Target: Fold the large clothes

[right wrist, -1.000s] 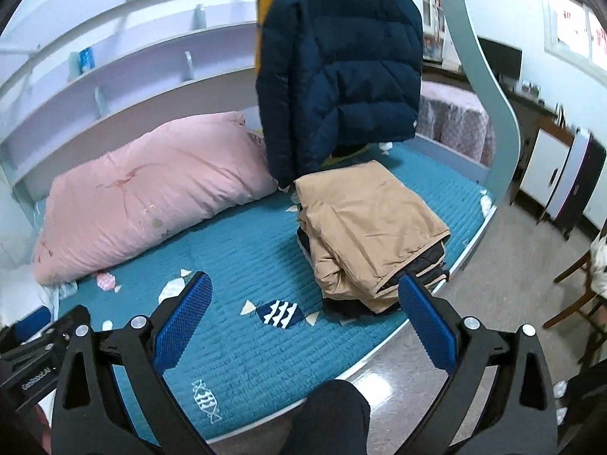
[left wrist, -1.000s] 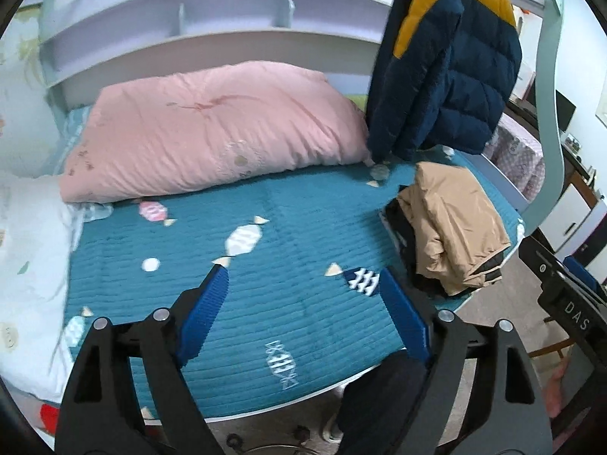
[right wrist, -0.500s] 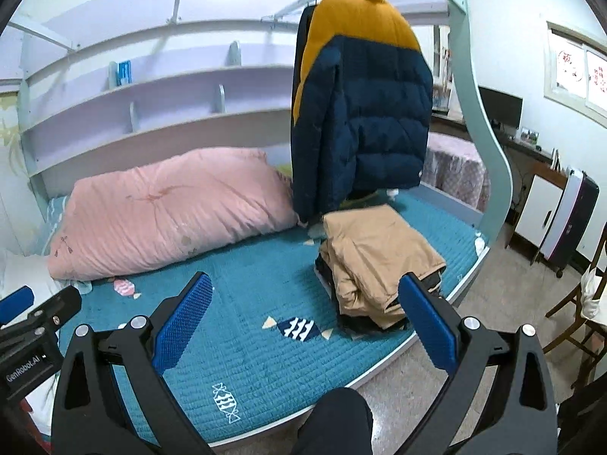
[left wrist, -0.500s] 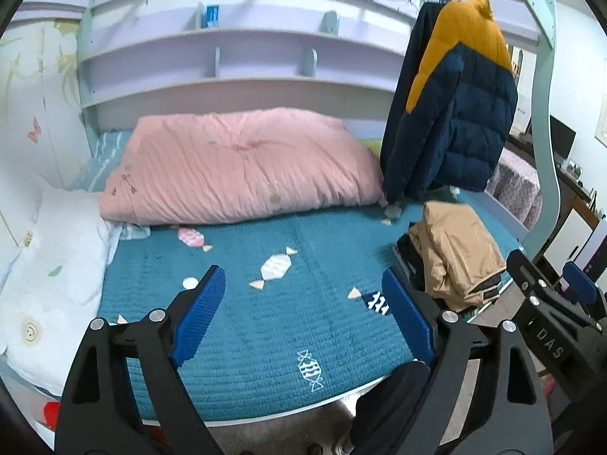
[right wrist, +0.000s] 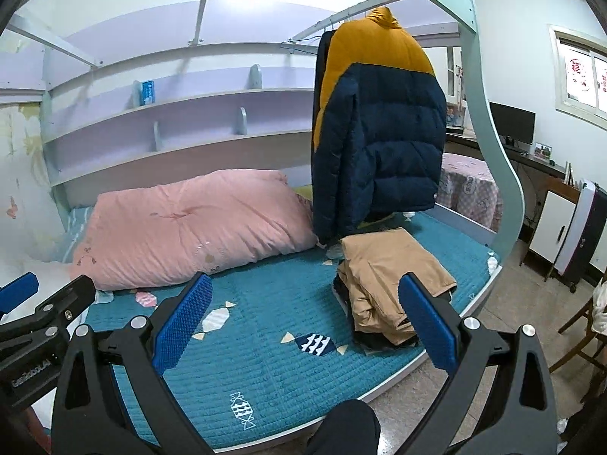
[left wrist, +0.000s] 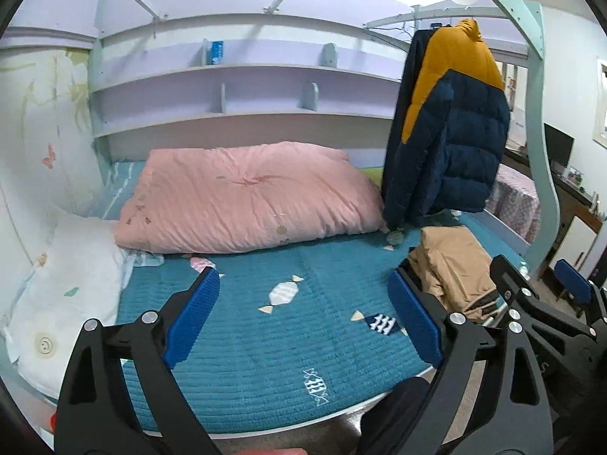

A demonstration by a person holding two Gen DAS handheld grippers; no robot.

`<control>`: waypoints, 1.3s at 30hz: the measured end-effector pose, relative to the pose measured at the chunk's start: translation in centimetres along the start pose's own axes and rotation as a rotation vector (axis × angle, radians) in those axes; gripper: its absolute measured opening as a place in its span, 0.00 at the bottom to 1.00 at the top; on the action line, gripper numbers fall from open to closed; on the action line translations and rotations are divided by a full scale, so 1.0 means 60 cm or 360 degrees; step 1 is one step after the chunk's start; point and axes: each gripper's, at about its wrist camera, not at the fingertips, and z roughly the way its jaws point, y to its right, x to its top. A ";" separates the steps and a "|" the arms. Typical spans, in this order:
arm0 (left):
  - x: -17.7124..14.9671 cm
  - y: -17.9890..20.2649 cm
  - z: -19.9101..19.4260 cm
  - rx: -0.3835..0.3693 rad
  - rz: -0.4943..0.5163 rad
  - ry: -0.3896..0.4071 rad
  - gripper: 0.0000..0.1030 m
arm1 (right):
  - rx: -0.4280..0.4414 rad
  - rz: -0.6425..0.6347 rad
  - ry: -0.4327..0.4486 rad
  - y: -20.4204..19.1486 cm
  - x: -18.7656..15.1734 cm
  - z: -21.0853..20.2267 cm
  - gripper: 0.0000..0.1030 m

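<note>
- The left hand-held gripper [left wrist: 303, 320], black with blue ribbed pads, stands wide open over the near edge of a bed; its jaws have just been opening and nothing is between them.
- The right hand-held gripper [right wrist: 303, 320], of the same make, also stands wide open with nothing between its pads, only the bed cover showing in the gap.
- The bed carries a teal quilted cover with candy and fish patterns [left wrist: 265, 341].
- The task's thing, a folded tan garment lying on a small stack of dark clothes [right wrist: 390, 280], rests on the right part of the bed near its front edge.
- In the right wrist view the stack lies just beyond the right-hand pad, partly behind it, not touched by it.
- In the left wrist view the same stack [left wrist: 451, 269] lies to the right of the gripper, past its right pad.
- A navy and mustard-yellow puffer jacket [right wrist: 379, 132] hangs from a rail above the stack, its hem just over the tan fabric.
- A large pink duvet bundle [left wrist: 246, 197] lies along the back of the bed, well apart from both grippers.
- A white pillow [left wrist: 64, 284] lies at the left end.
</note>
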 end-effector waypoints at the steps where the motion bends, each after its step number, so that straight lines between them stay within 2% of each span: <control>1: 0.000 -0.001 -0.002 -0.0005 -0.0004 0.0000 0.88 | 0.0008 -0.0004 0.0000 0.000 0.001 0.000 0.93; 14: 0.001 -0.018 -0.001 0.0039 -0.0055 -0.0006 0.88 | 0.0059 -0.0042 -0.0011 -0.021 0.001 -0.004 0.93; 39: -0.005 -0.027 0.011 0.0079 -0.0074 -0.0039 0.88 | 0.0018 -0.0112 -0.0033 -0.033 -0.003 -0.001 0.93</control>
